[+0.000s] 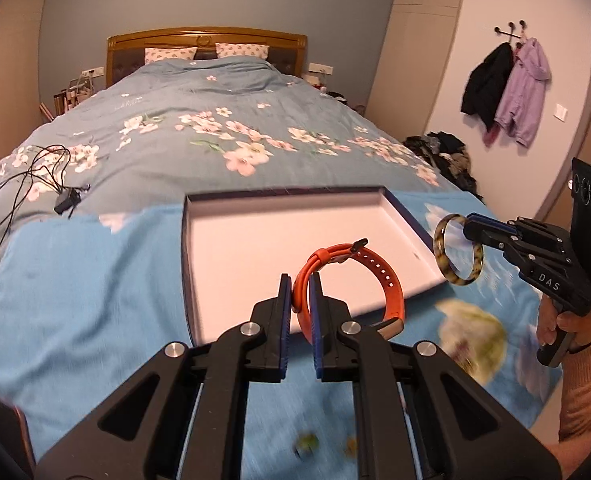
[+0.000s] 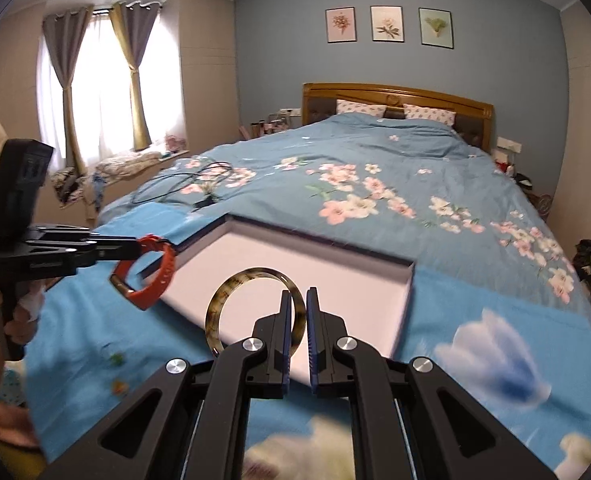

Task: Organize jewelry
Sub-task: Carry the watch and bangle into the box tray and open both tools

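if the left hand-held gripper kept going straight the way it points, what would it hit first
Probably the white floor of the open box: the left hand-held gripper, shut on the orange watch strap, aims down into it. Nothing else shows in the way, though depth is hard to judge.

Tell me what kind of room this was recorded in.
A home bedroom: a wooden-headboard bed with a blue floral duvet, gold and grey curtains at a window, and black and lilac jackets on wall hooks.

Both hand-held grippers angle downward with jaws clamped, the left hand-held gripper [image 1: 300, 280] and the right hand-held gripper [image 2: 298, 298], each apparently gripped by one hand.
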`<action>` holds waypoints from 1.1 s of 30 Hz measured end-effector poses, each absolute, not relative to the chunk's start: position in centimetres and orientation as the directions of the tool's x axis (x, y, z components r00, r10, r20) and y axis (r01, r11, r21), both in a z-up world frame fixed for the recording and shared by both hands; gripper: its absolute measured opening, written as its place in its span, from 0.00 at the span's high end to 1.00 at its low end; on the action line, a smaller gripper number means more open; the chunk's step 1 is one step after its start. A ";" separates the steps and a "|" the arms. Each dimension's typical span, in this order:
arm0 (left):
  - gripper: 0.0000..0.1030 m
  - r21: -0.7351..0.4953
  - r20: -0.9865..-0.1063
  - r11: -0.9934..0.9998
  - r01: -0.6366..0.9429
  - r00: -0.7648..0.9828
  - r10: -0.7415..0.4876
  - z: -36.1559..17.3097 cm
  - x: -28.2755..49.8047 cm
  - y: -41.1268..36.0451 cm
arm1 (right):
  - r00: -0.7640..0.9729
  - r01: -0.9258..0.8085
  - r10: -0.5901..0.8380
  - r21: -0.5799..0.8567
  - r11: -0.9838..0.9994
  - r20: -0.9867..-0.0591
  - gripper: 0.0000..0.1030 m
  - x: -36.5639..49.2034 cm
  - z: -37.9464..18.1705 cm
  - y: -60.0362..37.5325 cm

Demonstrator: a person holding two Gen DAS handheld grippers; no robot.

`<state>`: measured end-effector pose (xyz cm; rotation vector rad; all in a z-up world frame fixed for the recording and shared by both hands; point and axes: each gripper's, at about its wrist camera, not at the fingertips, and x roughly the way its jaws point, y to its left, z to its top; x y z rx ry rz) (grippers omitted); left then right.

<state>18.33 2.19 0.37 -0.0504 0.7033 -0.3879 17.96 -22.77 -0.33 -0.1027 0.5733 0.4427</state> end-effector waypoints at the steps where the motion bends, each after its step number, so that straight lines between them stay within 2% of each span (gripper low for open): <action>1: 0.91 -0.175 -0.623 0.929 0.327 0.694 -0.361 0.4 19.4 2.1 | 0.747 -0.428 0.374 0.033 0.903 -0.550 0.95 18.9 -0.4 -22.7; 9: 0.90 -0.148 -0.660 0.943 0.299 0.680 -0.319 -0.3 27.5 0.6 | 0.723 -0.396 0.325 0.020 0.918 -0.610 0.95 26.3 -2.0 -21.6; 17: 0.90 -0.133 -0.721 0.953 0.271 0.633 -0.281 -3.8 33.1 -0.5 | 0.677 -0.378 0.268 -0.012 0.926 -0.686 0.95 30.8 -4.7 -20.0; 29: 0.91 -0.118 -0.773 0.962 0.248 0.585 -0.245 -6.0 37.6 -1.4 | 0.604 -0.348 0.193 -0.038 0.937 -0.773 0.95 34.3 -6.3 -18.9; 33: 0.95 -0.124 -0.793 0.965 0.230 0.561 -0.236 -6.5 38.7 -1.6 | 0.581 -0.329 0.178 -0.029 0.944 -0.794 0.95 34.9 -6.7 -19.1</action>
